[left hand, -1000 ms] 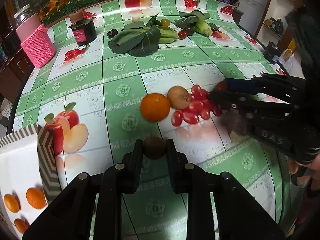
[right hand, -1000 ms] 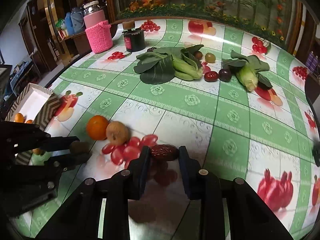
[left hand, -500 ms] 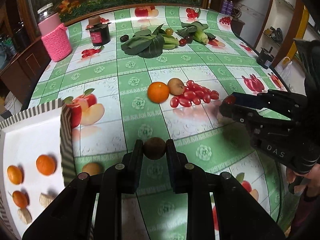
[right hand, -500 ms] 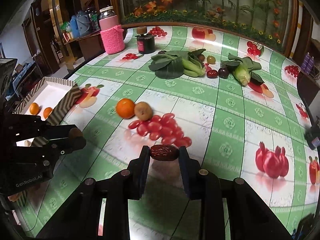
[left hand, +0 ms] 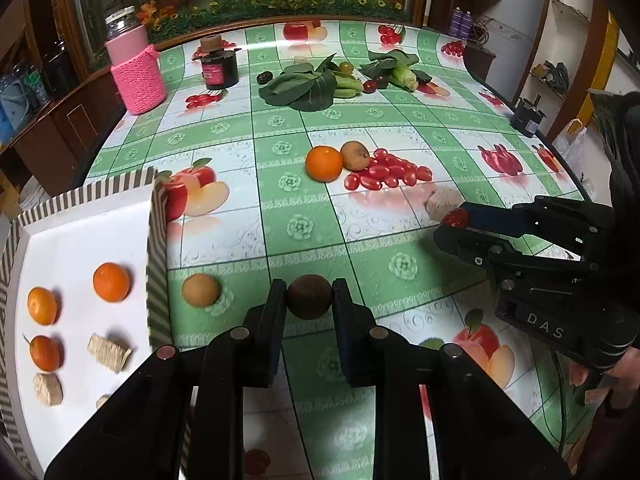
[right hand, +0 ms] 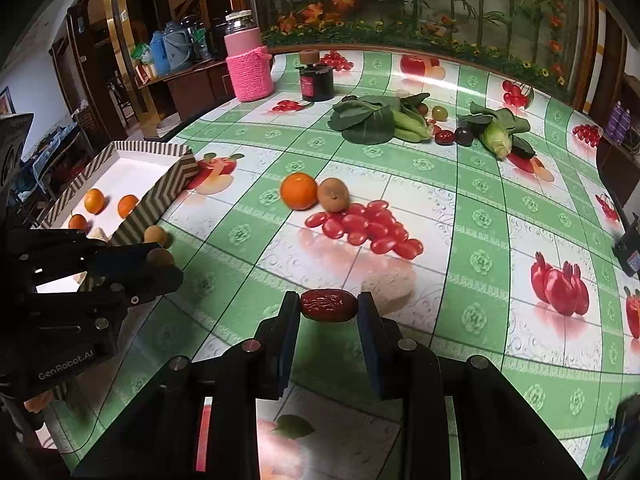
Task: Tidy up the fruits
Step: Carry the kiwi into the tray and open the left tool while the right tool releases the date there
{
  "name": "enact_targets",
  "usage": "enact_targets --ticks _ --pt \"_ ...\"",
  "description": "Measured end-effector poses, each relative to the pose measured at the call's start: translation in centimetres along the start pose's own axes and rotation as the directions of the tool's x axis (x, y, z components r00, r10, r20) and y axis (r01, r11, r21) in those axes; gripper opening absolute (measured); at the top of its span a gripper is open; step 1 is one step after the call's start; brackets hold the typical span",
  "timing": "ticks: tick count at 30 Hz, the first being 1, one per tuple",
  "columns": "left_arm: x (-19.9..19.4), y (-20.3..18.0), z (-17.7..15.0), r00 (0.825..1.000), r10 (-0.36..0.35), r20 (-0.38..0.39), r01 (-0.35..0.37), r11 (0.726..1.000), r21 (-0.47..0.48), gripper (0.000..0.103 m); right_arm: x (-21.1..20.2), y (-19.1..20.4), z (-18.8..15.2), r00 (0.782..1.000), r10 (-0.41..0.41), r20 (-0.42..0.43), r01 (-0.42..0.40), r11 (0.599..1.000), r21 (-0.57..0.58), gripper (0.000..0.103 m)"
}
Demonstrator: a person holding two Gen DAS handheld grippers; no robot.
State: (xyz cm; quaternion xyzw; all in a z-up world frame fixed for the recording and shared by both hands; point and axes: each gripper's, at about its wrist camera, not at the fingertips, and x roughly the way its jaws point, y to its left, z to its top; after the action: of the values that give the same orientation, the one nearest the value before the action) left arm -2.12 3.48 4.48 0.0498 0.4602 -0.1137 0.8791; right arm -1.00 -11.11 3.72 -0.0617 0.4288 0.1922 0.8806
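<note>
Glare streaks the glossy tablecloth (left hand: 280, 208) at its far edge; fisheye distortion bends both views, corners falling dark.

Home dining room: fruit-print tablecloth (left hand: 280, 184), wooden sideboard (right hand: 192, 84).

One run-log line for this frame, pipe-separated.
left gripper: shut on brown round fruit | right gripper: shut on red date | both lifted off table | striped tray: three oranges

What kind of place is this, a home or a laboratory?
Probably a home dining room. The table wears a fruit-print cloth, a wooden sideboard behind it holds kettles, and a planter of orange flowers lines the far edge.
</note>
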Motion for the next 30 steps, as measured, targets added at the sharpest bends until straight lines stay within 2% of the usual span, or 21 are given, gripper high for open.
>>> enact_targets --ticks 11,30 --pt "-1.6 1.0 -1.1 0.999 0.029 0.027 -0.028 0.999 -0.019 0.02 -0.4 2.3 -0.6 1.0 0.022 -0.005 -0.022 0.999 -0.026 0.03" --pt "-4.0 4.6 -2.6 0.994 0.089 0.059 -0.084 0.993 -0.082 0.02 -0.4 7.4 0.7 0.997 0.078 0.006 -0.077 0.991 -0.112 0.03"
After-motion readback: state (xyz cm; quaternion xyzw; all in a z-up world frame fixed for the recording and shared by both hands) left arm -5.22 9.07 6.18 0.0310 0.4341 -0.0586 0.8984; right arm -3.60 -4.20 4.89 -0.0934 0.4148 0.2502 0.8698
